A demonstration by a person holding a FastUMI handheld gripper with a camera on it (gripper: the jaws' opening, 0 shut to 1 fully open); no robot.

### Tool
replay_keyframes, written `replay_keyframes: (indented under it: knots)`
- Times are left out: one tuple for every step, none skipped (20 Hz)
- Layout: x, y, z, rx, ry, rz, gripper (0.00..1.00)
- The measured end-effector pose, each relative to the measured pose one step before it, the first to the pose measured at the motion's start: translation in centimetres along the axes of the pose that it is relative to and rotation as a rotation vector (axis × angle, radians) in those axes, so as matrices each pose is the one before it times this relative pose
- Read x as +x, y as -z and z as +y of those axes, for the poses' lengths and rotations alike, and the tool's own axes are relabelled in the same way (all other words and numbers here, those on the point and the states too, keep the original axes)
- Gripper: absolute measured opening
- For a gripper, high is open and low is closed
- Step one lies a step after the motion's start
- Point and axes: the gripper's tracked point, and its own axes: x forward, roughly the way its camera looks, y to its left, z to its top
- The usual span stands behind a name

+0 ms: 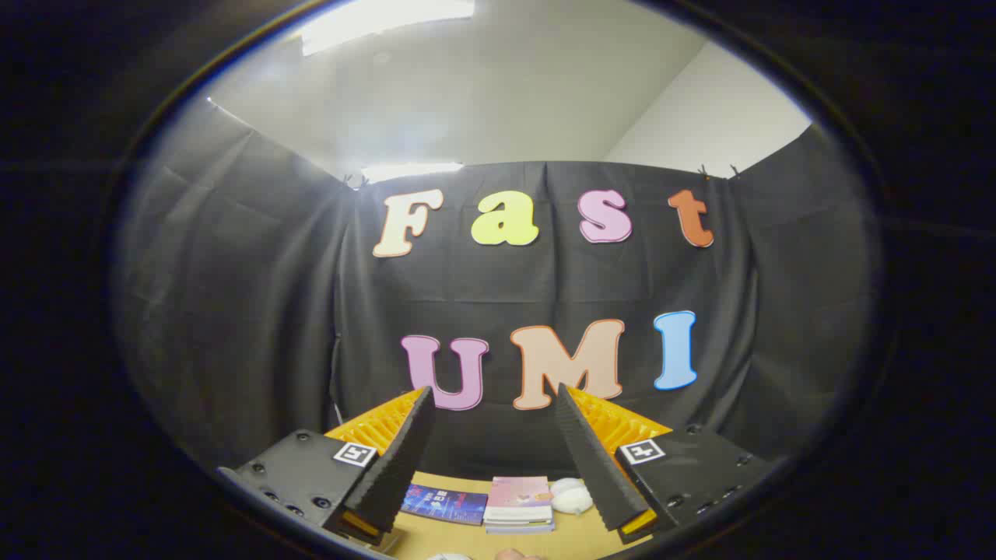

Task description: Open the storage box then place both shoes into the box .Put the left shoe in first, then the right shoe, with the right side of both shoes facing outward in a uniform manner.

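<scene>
Shoes and storage box I could not make out; between my spread, empty fingers [494, 404] lay books [518, 502] and a white object [572, 498] at six o'clock on the table [436, 537]. I judged the opening step unstarted; next I needed to tilt down and find the box.

Tongs [494, 397] held level and raised, pointing forward. The two fingers [397, 459] stand spread well apart, their tips angled slightly toward each other, with nothing between them and no contact with any object. Ribbed inner faces turn toward the open gap.
</scene>
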Motion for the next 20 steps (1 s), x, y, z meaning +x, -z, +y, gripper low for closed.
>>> replay_keyframes:
  knots:
    - [0.069,0.160,0.231,0.00108,-0.00802,0.00229,0.97]
    - [-0.010,0.127,0.328,0.00095,-0.00944,0.00097,0.97]
    - [0.039,-0.060,0.329,-0.00005,-0.00830,-0.00171,0.97]
    - [0.003,-0.023,0.121,-0.00297,-0.00557,-0.00238,0.97]
    - [-0.049,-0.089,0.180,-0.00506,-0.00461,-0.00210,0.97]
    - [0.007,-0.052,0.204,-0.00457,-0.00514,-0.00317,0.97]
    - [0.015,-0.132,0.140,-0.00306,-0.00400,-0.00315,0.97]
    - [-0.007,-0.033,0.081,-0.00160,-0.00471,-0.00273,0.97]
    - [-0.075,-0.085,0.024,-0.00132,-0.00329,-0.00071,0.97]
    - [-0.046,-0.034,0.043,-0.00065,-0.00251,-0.00106,0.97]
    - [-0.085,-0.092,0.035,-0.00092,-0.00325,-0.00115,0.97]
    - [0.012,-0.090,0.084,-0.00018,-0.00252,-0.00136,0.97]
    - [-0.028,-0.106,0.122,0.00104,-0.00307,-0.00085,0.97]
    - [-0.060,0.026,0.110,0.00129,-0.00353,0.00083,0.97]
    - [0.022,-0.013,0.076,0.00083,-0.00410,0.00057,0.97]
    - [-0.006,-0.034,0.098,-0.00125,-0.00232,0.00006,0.97]
    - [-0.063,0.023,0.099,-0.00154,-0.00213,-0.00088,0.97]
    - [-0.041,0.140,0.191,-0.00065,-0.00288,-0.00055,0.97]
    - [0.021,0.031,0.222,0.00007,-0.00326,0.00168,0.97]
    - [0.103,0.258,0.211,0.00200,-0.00516,0.00351,0.97]
